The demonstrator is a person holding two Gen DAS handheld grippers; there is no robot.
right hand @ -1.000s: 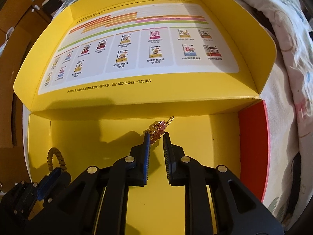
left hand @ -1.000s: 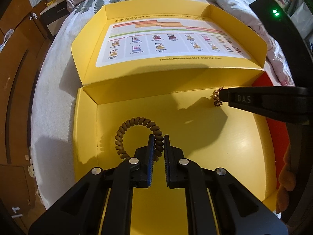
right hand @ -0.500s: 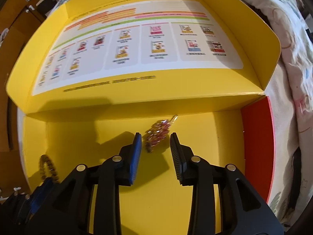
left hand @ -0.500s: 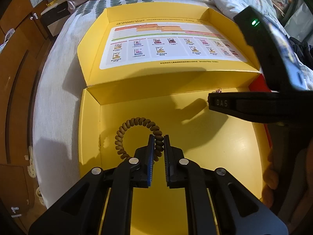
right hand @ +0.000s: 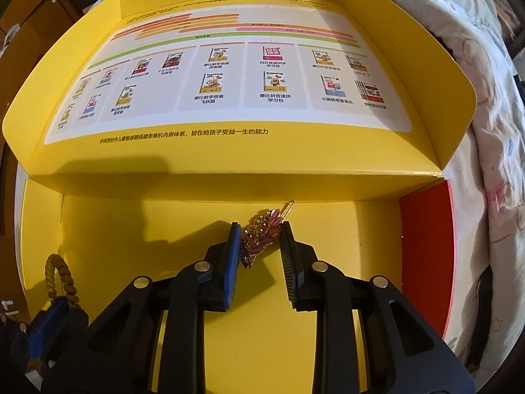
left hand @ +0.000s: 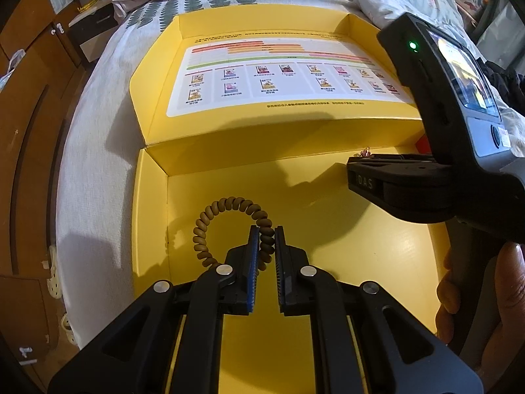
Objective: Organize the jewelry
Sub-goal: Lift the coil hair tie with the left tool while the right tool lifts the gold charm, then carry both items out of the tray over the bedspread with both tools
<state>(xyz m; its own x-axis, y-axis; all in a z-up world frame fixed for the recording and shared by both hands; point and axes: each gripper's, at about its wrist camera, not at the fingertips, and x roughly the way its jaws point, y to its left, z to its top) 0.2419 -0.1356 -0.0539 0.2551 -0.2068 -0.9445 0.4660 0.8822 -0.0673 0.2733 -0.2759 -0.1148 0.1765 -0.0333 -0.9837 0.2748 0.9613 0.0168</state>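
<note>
Since a second ago the right gripper (right hand: 259, 236) has spread its fingers, and the jeweled hair clip (right hand: 261, 236) it was pinching now lies loose on the floor of the yellow box (right hand: 344, 262), between the open jaws and close to the back wall at 12 o'clock. The left gripper (left hand: 264, 239) has not moved: it stays pressed together on the brown spiral hair tie (left hand: 229, 205), whose loop stands up toward 11 o'clock near the box's left wall.

The step looks like releasing the clip. To do it well, the right gripper should probably draw straight back toward 6 o'clock with jaws kept wide, so the ribbed pads do not snag the clip's stones or drag it.

Open floor lies toward 3 o'clock up to the red side panel (right hand: 426, 229); the open lid (right hand: 229, 75) rises beyond the back wall. The two grippers sit near each other, so the left has little room at 3 o'clock.
</note>
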